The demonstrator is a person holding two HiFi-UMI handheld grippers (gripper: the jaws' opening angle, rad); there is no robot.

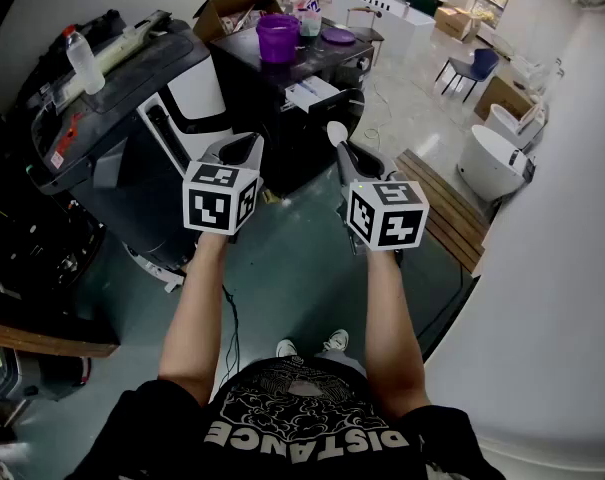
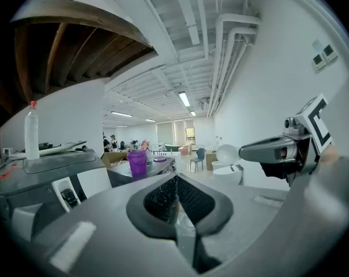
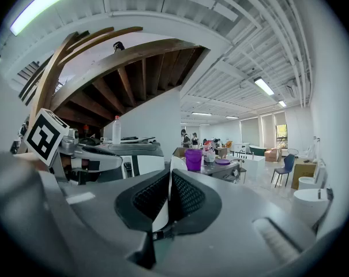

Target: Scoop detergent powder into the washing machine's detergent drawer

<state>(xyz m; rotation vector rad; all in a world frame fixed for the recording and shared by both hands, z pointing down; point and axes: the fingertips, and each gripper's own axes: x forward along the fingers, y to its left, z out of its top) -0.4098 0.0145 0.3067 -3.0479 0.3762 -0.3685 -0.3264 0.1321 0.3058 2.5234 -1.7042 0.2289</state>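
Right claw [image 1: 344, 154] clenched on thin handle of white scoop [image 1: 336, 131], bowl pointing forward (load too small to judge). Left claw [image 1: 246, 152] closed on nothing. Both in mid-air, well short of purple tub [image 1: 277, 38] on counter [image 1: 244, 50]. Washing machine [image 1: 122, 118] at left. Step, likely: approach. Next move: reach scoop into tub for powder, keep it level, carry to machine.

Big open-plan lab/test space w/ exposed ceiling pipes [image 2: 229, 56], tube lights [image 3: 41, 2], cardboard boxes [image 1: 232, 8], washing machine [image 1: 112, 108] & bathtubs [image 1: 487, 163].
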